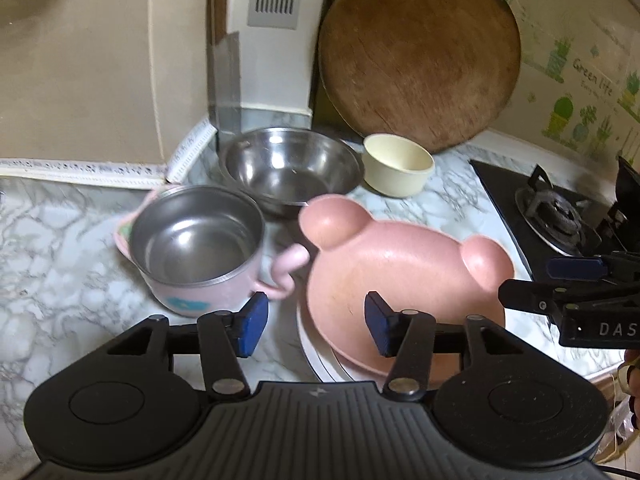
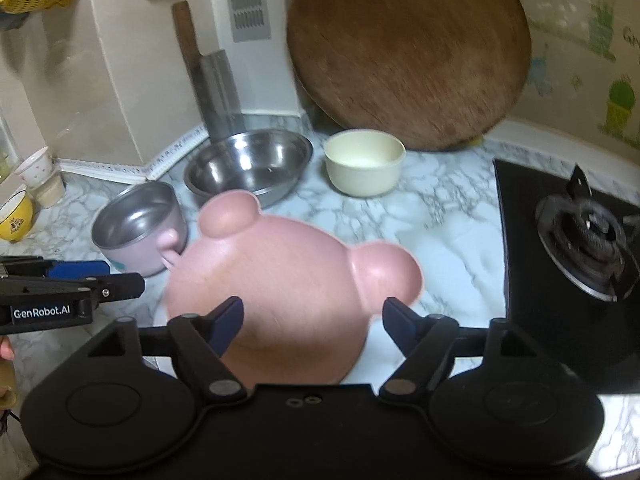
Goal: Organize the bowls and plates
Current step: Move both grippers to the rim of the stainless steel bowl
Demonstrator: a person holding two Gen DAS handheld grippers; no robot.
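Pink and bear-shaped, the plate (image 1: 396,276) lies on a white plate (image 1: 316,348) on the marble counter (image 1: 60,240), ears pointing toward the back wall. Left of the pink plate stands a pink steel-lined cup (image 1: 196,248), its handle turned toward the plate. Behind the plate sit a steel bowl (image 1: 290,168) and, right of that, a cream bowl (image 1: 398,164). A round board (image 1: 420,56) leans on the wall behind the plate, a cleaver (image 1: 224,72) stands upright to the board's left, and a stove (image 1: 560,216) lies right of the plate.

Both grippers are held level and low at the plate's near edge, pointing toward the wall. The left gripper (image 1: 316,320) hangs over the plate's near-left rim, jaws apart, gripping nothing. The right gripper (image 2: 312,326) hovers over the plate's near middle, jaws spread wide, also gripping nothing. Each gripper shows side-on in the other's view.
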